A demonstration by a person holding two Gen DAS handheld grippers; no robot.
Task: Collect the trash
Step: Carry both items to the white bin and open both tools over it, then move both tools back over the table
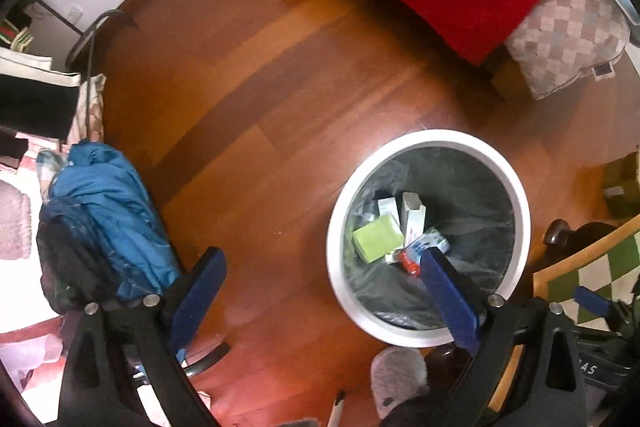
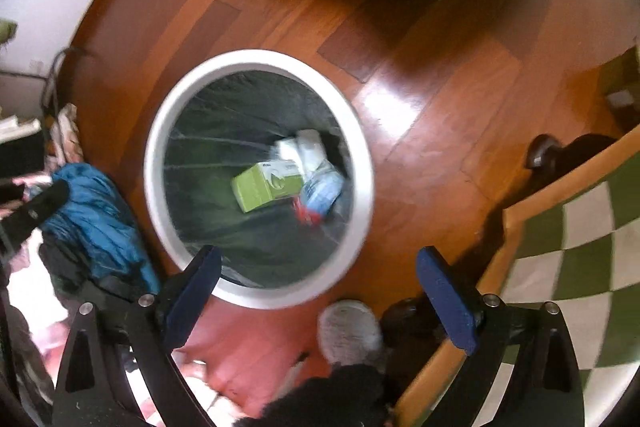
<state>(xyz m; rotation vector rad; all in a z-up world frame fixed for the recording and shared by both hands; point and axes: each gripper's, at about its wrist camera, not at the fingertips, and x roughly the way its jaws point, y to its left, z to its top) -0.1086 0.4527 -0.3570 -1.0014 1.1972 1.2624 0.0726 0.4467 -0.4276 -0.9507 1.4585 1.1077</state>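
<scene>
Flanking the lined bin point(image 2: 160, 131), blue jacket point(image 2: 96, 219) and checkered table point(image 2: 580, 251); both hand-held grippers point(image 1: 322, 263) point(image 2: 318, 261) spread apart, empty

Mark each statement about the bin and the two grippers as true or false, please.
1. The bin has a white rim. True.
2. The left gripper holds a box. False: it is open and holds nothing.
3. A green box lies in the bin. True.
4. The bin is empty. False: it holds several boxes and packets.
5. The right gripper is open. True.
6. The floor is tiled. False: it is wood.
</scene>
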